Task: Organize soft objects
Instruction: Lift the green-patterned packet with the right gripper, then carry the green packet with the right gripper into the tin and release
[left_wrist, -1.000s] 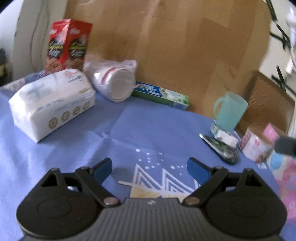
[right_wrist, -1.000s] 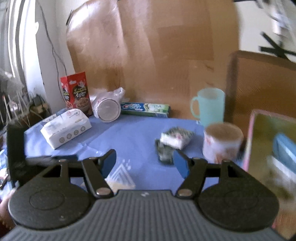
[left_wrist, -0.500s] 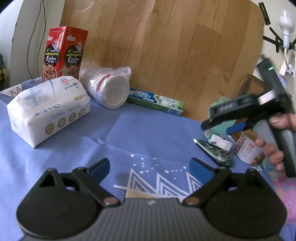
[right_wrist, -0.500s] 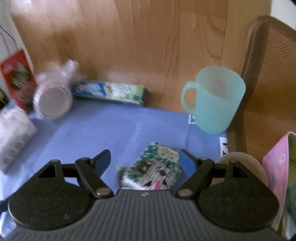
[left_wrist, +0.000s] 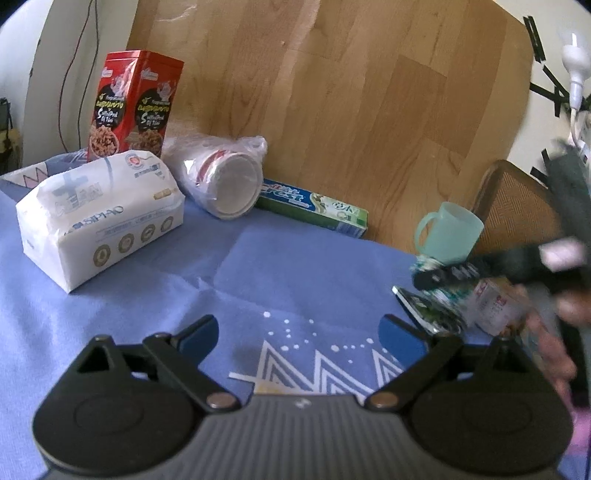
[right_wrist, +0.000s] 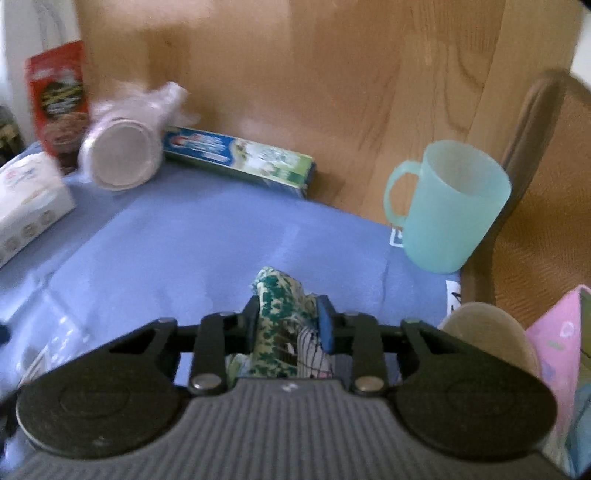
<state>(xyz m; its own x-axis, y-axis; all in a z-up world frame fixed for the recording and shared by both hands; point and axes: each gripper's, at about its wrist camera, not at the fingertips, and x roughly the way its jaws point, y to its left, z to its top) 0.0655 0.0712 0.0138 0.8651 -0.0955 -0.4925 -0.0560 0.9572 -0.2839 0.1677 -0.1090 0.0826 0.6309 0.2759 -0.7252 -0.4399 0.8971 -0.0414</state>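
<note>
Progress: my right hand-held gripper (right_wrist: 287, 320) clamped the soft green-and-white patterned packet (right_wrist: 282, 308); left hand-held gripper (left_wrist: 300, 329) gaped wide, empty. White tissue pack (left_wrist: 99, 216) remained unsorted.

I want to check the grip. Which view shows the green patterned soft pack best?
The right wrist view: the green patterned soft pack sits close up, pinched in the right tool. The left wrist view shows it only far off, blurred, behind that tool.
</note>
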